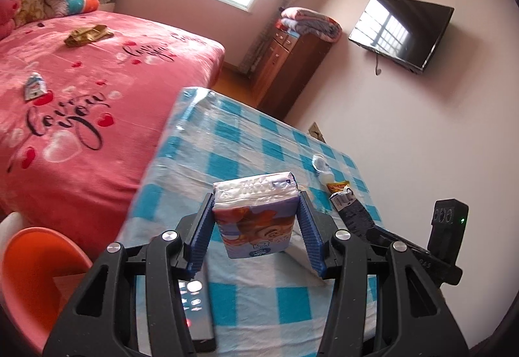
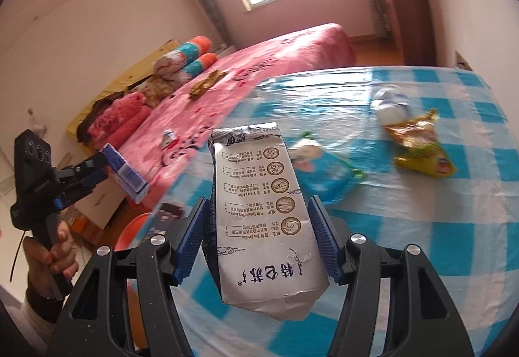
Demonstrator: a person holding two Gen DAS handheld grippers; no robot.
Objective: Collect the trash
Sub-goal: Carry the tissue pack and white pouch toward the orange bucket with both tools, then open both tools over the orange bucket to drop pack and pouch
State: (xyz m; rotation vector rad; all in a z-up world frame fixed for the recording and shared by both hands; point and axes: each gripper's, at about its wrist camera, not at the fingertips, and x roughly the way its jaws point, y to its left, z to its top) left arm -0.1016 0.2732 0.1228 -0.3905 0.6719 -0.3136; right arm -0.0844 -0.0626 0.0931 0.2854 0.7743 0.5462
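Observation:
My left gripper [image 1: 256, 194] is shut on a small purple drink carton [image 1: 256, 220], held upright above the blue-checked table [image 1: 227, 136]. In the right wrist view that same carton [image 2: 125, 175] shows at the far left, over the gap between bed and table. My right gripper [image 2: 258, 200] is shut on a tall silver milk carton [image 2: 259, 227], lifted over the table's near edge. Loose on the table lie a blue snack wrapper [image 2: 324, 172], a yellow wrapper [image 2: 421, 142] and a crumpled white bottle [image 2: 389, 104].
An orange tub [image 1: 32, 276] sits low on the left beside the table. A remote control [image 1: 194, 301] lies on the table under my left gripper. On the pink bed [image 1: 97, 97] lie a gold wrapper [image 1: 87, 34] and a small carton [image 1: 34, 89]. A hand [image 2: 55, 250] grips the left handle.

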